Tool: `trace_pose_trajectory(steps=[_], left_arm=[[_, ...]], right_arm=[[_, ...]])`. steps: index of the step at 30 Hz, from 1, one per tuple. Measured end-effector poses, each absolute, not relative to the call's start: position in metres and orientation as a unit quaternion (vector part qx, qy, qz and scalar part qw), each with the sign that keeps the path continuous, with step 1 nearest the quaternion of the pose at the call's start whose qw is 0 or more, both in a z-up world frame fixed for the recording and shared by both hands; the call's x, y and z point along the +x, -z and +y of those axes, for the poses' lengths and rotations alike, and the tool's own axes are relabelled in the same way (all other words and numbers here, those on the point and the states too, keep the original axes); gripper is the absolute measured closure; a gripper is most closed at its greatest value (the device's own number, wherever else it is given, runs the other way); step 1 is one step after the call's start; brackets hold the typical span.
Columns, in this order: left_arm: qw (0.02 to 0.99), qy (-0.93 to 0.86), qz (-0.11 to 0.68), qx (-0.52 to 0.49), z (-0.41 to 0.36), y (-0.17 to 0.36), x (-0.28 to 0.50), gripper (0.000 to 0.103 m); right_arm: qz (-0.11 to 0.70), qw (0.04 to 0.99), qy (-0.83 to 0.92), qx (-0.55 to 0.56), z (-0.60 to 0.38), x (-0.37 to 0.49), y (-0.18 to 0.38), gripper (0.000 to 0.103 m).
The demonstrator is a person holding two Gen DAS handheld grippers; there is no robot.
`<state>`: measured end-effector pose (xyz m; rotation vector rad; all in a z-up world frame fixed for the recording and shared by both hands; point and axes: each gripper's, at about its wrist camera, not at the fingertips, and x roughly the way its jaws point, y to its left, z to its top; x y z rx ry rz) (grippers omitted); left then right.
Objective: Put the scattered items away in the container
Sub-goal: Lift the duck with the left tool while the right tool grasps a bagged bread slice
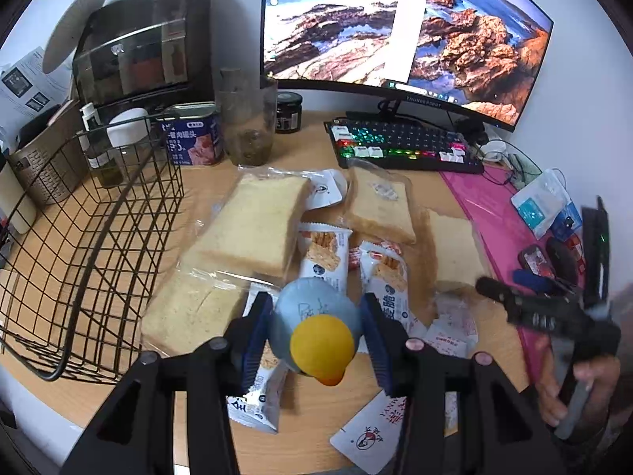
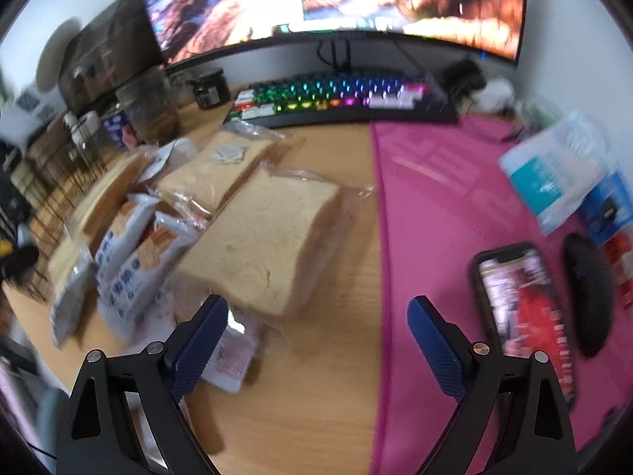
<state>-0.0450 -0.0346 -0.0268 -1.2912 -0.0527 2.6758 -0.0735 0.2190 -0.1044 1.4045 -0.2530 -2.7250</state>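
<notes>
- Clearly the left gripper (image 1: 316, 332) is pinching a small bottle (image 1: 312, 316) with a yellow cap, pads pressed on both its sides, above the pile of snacks.
- From that bottle, the wire basket (image 1: 79, 237) lies to the left in the left wrist view, open at the top and near; the bottle's long axis runs towards the camera, cap nearest.
- So the left hand is the nearer one for the drop; the carry looks like a short sideways swing over the rim.
- Right gripper (image 2: 316, 316) hangs spread with nothing between its fingers, over the desk beside a bagged bread slice (image 2: 269, 245), farther from the basket.
</notes>
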Motion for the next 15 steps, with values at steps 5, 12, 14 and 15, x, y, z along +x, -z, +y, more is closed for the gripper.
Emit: trace_pose_trajectory(steps=[5, 12, 14, 15], left_arm=[[0.092, -0.896, -0.021, -0.433, -0.039, 0.028, -0.051, 0.051], [0.096, -0.893, -0.024, -0.44, -0.046, 0.033, -0.063, 0.051], [0.094, -0.891, -0.026, -0.443, -0.048, 0.036, -0.065, 0.051], [0.092, -0.891, -0.026, -0.445, -0.049, 0.037, -0.066, 0.051]], right_arm=[[-0.184, 0.055, 0.857, 0.478, 0.228, -0.101, 0.121, 0.008], [-0.145, 0.056, 0.868, 0.472, 0.201, -0.122, 0.122, 0.013], [-0.132, 0.083, 0.873, 0.463, 0.19, -0.123, 0.122, 0.034], [-0.129, 0.081, 0.873, 0.463, 0.186, -0.125, 0.122, 0.041]])
